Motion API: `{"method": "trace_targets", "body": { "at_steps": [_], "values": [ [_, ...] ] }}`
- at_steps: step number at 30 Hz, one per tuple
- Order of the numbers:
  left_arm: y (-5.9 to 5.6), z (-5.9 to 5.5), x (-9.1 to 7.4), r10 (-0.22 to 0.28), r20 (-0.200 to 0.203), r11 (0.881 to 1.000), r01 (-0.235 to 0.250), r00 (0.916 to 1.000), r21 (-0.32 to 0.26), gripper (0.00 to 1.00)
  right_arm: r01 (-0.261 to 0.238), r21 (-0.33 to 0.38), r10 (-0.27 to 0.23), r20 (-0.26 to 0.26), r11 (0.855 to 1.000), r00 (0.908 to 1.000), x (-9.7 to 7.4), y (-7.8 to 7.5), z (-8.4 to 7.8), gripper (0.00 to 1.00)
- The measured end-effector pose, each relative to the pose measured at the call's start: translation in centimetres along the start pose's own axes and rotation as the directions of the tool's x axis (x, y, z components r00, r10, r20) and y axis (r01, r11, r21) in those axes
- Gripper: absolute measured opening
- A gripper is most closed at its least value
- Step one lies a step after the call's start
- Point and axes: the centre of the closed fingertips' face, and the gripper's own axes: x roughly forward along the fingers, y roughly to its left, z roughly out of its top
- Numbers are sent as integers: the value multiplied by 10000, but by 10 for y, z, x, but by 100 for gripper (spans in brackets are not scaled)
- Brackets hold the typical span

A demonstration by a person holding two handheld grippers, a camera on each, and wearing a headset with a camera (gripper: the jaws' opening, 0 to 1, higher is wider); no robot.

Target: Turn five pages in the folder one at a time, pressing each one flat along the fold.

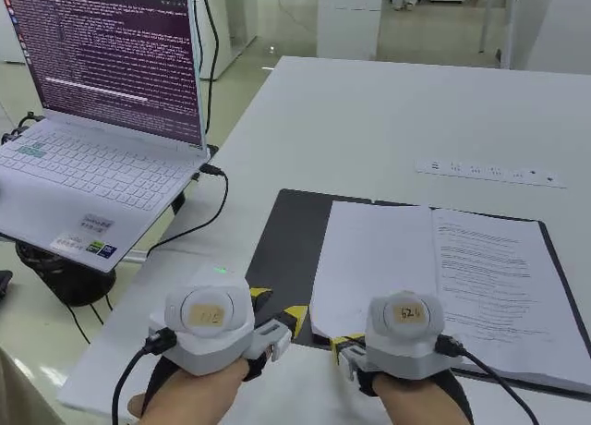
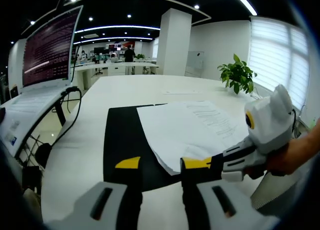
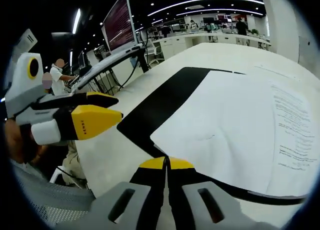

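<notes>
The black folder (image 1: 284,245) lies open on the white table, with a blank white page (image 1: 369,254) on its left and a printed page (image 1: 503,277) on its right. My left gripper (image 1: 277,305) is open over the near part of the black cover (image 2: 122,140), nothing between its yellow tips. My right gripper (image 1: 346,342) is shut, its yellow tips together just short of the blank page's near corner (image 3: 165,145). In the left gripper view (image 2: 162,163) the right gripper (image 2: 265,125) reaches in from the right. The right gripper view (image 3: 168,163) has the left gripper (image 3: 92,110) at its left.
An open laptop (image 1: 102,157) stands on a raised stand at the left, with a black cable (image 1: 208,212) hanging off its side. A white power strip (image 1: 489,173) lies behind the folder. The table's near edge (image 1: 102,388) runs by my hands. A potted plant (image 2: 239,75) stands far off.
</notes>
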Motion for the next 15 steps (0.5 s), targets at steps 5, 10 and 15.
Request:
{"method": "trace_targets", "body": {
  "at_steps": [5,10,15],
  "values": [
    [-16,-3,19,-324,-308,9990,334,9990,310,29,3,370,-20,453,9993,9990,-14,-7,6,0],
    [-30,-12,43,-521,-748,9961,572,9958,674,28,177,982,-294,1191,9950,9924,-32,-27,20,0],
    [-41,-25,62,-537,-1209,9941,645,9912,872,27,467,1259,-691,1801,9909,9812,-47,-57,30,0]
  ]
}}
